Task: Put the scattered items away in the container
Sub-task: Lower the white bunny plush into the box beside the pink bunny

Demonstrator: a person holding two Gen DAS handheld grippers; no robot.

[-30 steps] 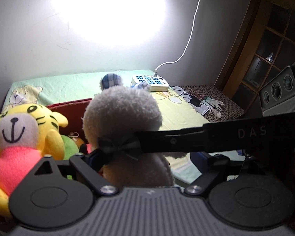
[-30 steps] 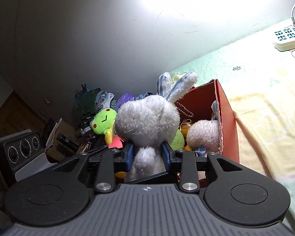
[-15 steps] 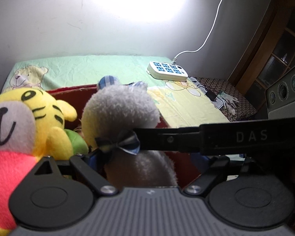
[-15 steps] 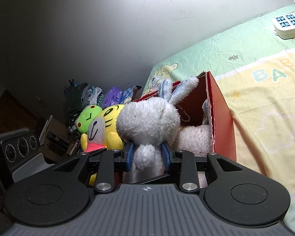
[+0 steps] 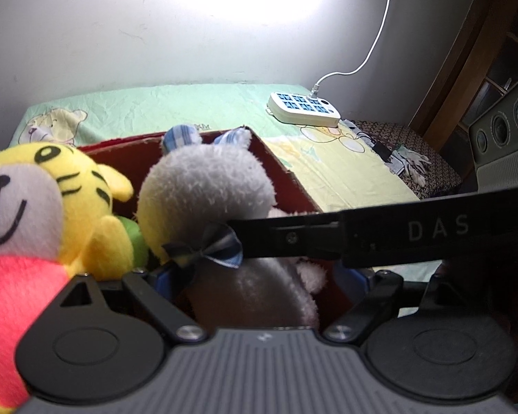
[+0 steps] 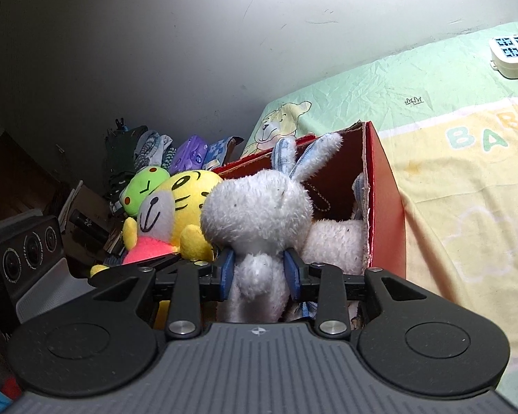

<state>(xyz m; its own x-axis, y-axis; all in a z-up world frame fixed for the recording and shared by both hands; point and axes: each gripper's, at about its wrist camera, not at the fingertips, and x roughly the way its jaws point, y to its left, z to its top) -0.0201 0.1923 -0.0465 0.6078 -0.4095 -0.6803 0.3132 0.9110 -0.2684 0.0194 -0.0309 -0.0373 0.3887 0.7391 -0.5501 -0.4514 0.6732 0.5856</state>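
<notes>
Red box (image 6: 385, 186) with plush rabbit (image 6: 259, 207), yellow tiger (image 6: 186, 203) inside.

Each gripper has a grey ribbed housing flanked by two round black discs, with black linkage bars pinned by silver screws. The right gripper (image 6: 259, 274) carries blue pads on its fingers (image 6: 226, 269); the left gripper (image 5: 259, 279) seems to have blue fingers (image 5: 164, 281) too, though they are mostly hidden. A black bar crossing the left view bears the pale letters "DAS", and the other gripper's grey block with three round lenses shows at each view's edge.
</notes>
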